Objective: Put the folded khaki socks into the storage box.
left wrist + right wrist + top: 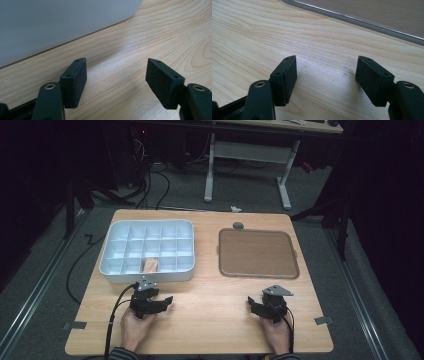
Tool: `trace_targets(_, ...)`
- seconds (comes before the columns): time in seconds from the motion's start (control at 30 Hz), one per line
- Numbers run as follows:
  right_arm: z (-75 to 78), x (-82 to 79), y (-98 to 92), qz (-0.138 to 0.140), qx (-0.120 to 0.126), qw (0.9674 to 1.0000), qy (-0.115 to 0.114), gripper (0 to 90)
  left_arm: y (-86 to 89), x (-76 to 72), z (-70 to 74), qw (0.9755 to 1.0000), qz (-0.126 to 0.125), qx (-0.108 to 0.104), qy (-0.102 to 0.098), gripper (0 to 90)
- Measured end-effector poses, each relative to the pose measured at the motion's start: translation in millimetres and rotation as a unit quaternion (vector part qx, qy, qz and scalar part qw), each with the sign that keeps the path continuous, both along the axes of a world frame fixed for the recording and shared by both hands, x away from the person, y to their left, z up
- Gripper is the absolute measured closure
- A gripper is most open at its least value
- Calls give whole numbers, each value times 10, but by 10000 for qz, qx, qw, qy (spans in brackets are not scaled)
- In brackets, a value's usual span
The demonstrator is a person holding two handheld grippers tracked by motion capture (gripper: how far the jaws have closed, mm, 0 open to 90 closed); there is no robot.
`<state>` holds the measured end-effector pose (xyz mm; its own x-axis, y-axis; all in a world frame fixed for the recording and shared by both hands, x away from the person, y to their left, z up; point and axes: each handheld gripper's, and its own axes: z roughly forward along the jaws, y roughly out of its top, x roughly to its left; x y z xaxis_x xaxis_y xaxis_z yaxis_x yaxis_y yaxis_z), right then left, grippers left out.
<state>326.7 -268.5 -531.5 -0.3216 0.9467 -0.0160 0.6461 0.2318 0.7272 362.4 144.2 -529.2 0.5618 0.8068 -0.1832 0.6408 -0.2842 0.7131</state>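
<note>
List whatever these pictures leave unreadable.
- Tan item in the white divided box, high view: too small to identify.
- Box interior, left gripper view: hidden behind its own outer wall.
- Brown tray, right gripper view: cut off by the top edge.

Bright, evenly lit table (210,320) amid dark, dim surroundings; soft close-up edges.

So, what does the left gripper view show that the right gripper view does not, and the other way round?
The left gripper view has the plain white outer wall of the compartment box just beyond the open left gripper. The right gripper view has the brown tray with its metal rim beyond the open right gripper. Both views share the light wooden table and a pair of black padded jaws, spread apart, with nothing between them.
</note>
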Motion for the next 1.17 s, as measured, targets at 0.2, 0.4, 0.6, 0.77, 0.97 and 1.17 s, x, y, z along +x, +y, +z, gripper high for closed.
trace_targets(0.2, 0, 0, 0, 0, 0, 10000, -1, 337, -38, -11, -18, 9998, -16, 140, -162, 329)
trace_targets(0.4, 0, -1, 1, -4, 6, 10000, 4, 337, -86, -24, -30, 9992, -50, 281, -283, 305)
trace_targets(0.6, -1, -2, -3, 21, -11, 10000, -8, 337, -136, -44, -55, 9976, -116, 483, -474, 279)
trace_targets(0.77, -1, -2, -3, 16, -5, 10000, -9, 337, -172, -60, -73, 9964, -97, 593, -596, 265)
trace_targets(0.97, -1, -3, -3, 14, -8, 10000, -9, 337, -173, -61, -73, 9964, -96, 593, -594, 264)
trace_targets(1.17, -1, -1, 1, -1, -6, 10000, -11, 338, -172, -60, -72, 9965, -94, 588, -592, 264)
